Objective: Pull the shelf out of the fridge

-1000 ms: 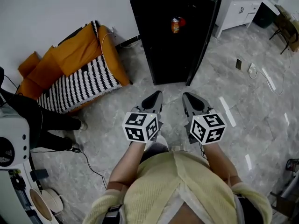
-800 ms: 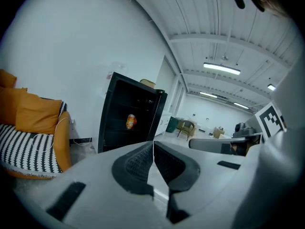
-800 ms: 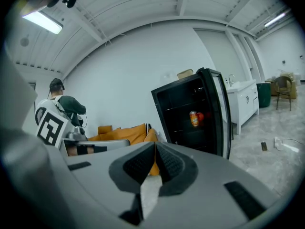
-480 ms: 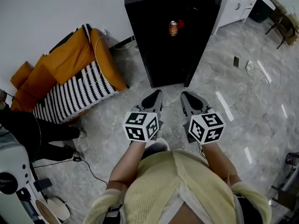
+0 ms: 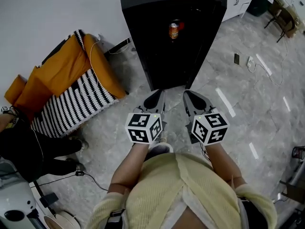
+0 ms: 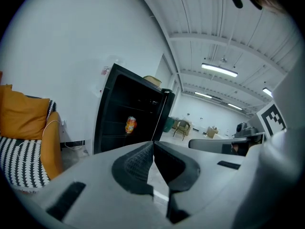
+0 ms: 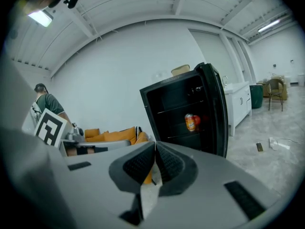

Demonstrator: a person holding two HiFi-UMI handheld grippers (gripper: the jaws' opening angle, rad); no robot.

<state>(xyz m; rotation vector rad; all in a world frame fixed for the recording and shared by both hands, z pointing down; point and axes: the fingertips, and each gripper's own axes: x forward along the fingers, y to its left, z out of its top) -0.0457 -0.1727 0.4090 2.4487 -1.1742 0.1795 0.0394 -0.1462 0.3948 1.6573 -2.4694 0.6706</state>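
Left gripper (image 5: 156, 97) and right gripper (image 5: 191, 96) hover side by side at mid-frame, each with its jaws pinched together on nothing, likely because nothing is within reach yet. Both aim at the open fridge (image 5: 152, 51) at top centre. The shelf (image 7: 177, 134) sits inside it, well apart, bearing a can (image 5: 173, 31).

An orange sofa (image 5: 66, 63) backs onto a white wall (image 5: 57, 8); grey marble floor (image 5: 248, 109) spreads right of the sofa toward 1 white cabinet (image 5: 238, 6).
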